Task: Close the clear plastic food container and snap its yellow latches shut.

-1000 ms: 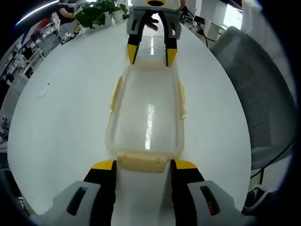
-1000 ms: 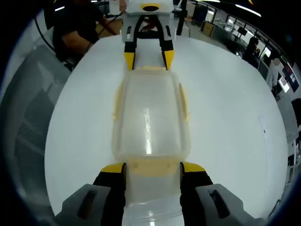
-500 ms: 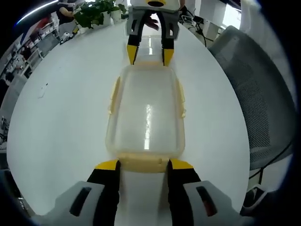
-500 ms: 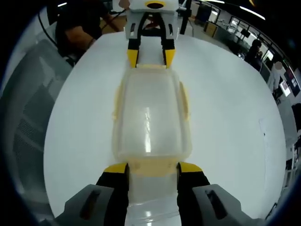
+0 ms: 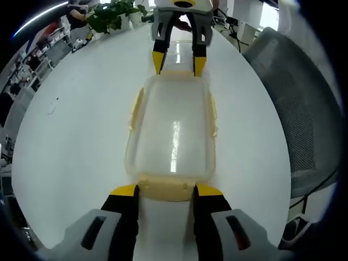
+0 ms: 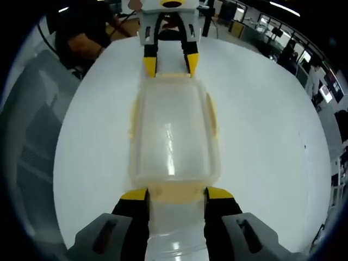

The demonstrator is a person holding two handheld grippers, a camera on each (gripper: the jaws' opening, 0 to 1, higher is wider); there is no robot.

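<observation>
- In the left gripper view, the clear container point(image 5: 171, 130) lay lengthwise on the white tabletop point(image 5: 76, 130), well in from every edge, with its lid on.
- The left gripper point(image 5: 165, 190) had its jaws spread, one yellow tip at each end of the near yellow latch point(image 5: 165, 188); the tips flanked the latch and looked to be touching it, though I could not tell whether they pressed it.
- Side latches point(image 5: 212, 117) ran along both long edges of the container, lying close against the walls.
- The right gripper point(image 5: 178, 62) came in from the far edge of the tabletop, jaws apart, tips at the far latch point(image 5: 178, 73).
- A mesh office chair point(image 5: 293, 114) stood off the tabletop's right edge, and a potted plant point(image 5: 111, 15) sat near the far left edge.
- In the right gripper view, the same container point(image 6: 173, 130) sat mid-tabletop, lid down.
- The right gripper point(image 6: 175, 193) was spread wide around its near latch point(image 6: 175, 191), gripping nothing firmly that I could see.
- The left gripper point(image 6: 167, 64) faced it from the far end, jaws apart at the opposite latch point(image 6: 167, 76).
- A person's arm point(image 6: 81, 46) rested at the tabletop's far left edge.
</observation>
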